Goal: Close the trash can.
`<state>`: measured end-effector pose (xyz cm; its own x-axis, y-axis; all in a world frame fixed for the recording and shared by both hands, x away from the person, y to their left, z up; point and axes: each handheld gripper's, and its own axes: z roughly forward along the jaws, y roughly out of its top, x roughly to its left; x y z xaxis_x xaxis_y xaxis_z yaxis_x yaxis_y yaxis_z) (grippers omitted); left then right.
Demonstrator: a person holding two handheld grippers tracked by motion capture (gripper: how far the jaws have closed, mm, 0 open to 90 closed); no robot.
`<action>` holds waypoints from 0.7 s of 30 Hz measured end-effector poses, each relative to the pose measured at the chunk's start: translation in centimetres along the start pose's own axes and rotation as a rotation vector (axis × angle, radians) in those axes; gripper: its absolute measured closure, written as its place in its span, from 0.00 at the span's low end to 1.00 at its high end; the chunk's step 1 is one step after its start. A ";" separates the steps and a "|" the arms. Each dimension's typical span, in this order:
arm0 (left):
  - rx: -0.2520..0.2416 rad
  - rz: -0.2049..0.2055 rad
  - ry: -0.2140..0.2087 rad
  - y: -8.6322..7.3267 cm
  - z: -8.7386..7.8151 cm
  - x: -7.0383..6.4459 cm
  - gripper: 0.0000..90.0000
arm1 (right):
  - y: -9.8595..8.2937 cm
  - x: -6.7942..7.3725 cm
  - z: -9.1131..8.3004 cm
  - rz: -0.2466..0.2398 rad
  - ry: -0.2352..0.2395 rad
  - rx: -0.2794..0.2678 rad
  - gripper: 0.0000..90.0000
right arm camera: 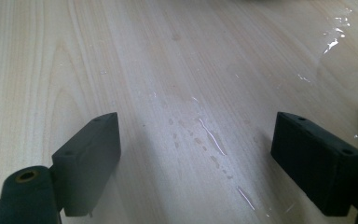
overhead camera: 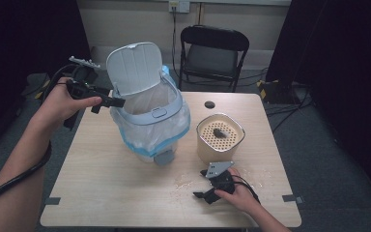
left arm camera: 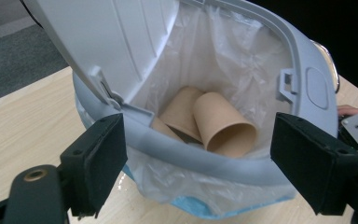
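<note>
A pale blue-white bin [overhead camera: 149, 121] with a clear liner stands left of the table's middle, its lid [overhead camera: 135, 67] tipped up. Inside, on the liner [left arm camera: 223, 60], lie brown paper cups [left arm camera: 223, 128]. My left gripper [overhead camera: 116, 102] hovers at the bin's left rim, held in a hand. Its jaws stand wide open over the rim [left arm camera: 307, 84] with nothing between them [left arm camera: 205, 158]. My right gripper [overhead camera: 203, 197] rests low on the table near the front edge, open and empty [right arm camera: 196, 158], and points at a wet streak [right arm camera: 209, 135].
A cream container [overhead camera: 220, 137] with a perforated top and a dark lump [overhead camera: 219, 133] on it stands right of the bin. Water glistens on the wood [overhead camera: 188, 181] in front of it. A black folding chair [overhead camera: 212, 53] stands behind the table. A cable hole [overhead camera: 209, 104] sits near the far edge.
</note>
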<state>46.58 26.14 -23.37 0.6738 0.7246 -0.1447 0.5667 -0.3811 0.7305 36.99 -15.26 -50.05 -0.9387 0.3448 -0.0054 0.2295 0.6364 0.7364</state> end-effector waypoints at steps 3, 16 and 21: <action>0.001 -0.003 0.017 0.6 0.4 0.7 0.20 | 0.0 0.0 0.0 0.000 0.000 0.000 0.17; -0.022 0.018 0.013 3.2 0.8 1.2 0.21 | 0.0 0.0 0.0 0.001 0.002 0.002 0.17; -0.011 0.014 0.004 2.6 0.9 1.6 0.26 | 0.0 0.0 0.0 0.000 0.002 0.003 0.17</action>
<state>49.56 25.75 -22.31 0.6799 0.7214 -0.1318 0.5517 -0.3848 0.7399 36.98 -15.28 -50.04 -0.9391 0.3436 -0.0037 0.2305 0.6380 0.7347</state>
